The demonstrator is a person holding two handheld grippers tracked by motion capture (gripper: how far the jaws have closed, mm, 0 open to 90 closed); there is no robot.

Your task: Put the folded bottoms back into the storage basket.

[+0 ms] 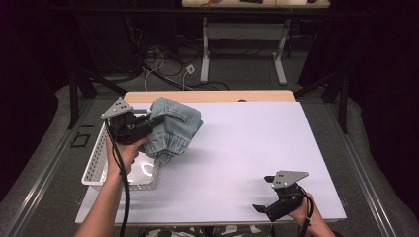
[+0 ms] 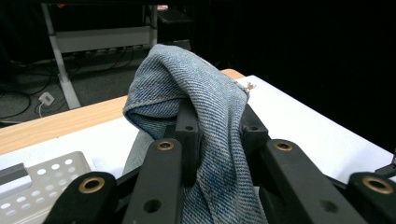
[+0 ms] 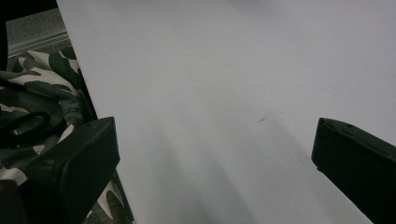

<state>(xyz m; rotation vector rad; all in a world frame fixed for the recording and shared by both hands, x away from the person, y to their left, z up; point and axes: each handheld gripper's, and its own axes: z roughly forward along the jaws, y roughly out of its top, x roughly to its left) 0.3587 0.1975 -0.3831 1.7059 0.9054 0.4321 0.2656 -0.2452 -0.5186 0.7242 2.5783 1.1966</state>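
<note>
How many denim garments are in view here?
1. The denim hangs bunched in the left gripper above the table's left side, beside the basket. None visible in the basket; its floor is partly hidden.

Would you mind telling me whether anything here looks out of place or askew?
Nothing looks damaged or spilled. The denim garment is bunched up, clamped in the left hand-held gripper beside the white basket; the right hand-held gripper is open over the bare white tabletop.

Premises present as a lab or recording studio: black curtains (image 1: 29, 74) enclose the area, loose cables (image 1: 163, 64) cross the grey floor (image 1: 54, 163), and a bare white work table (image 1: 257, 148) stands on metal framing.
</note>
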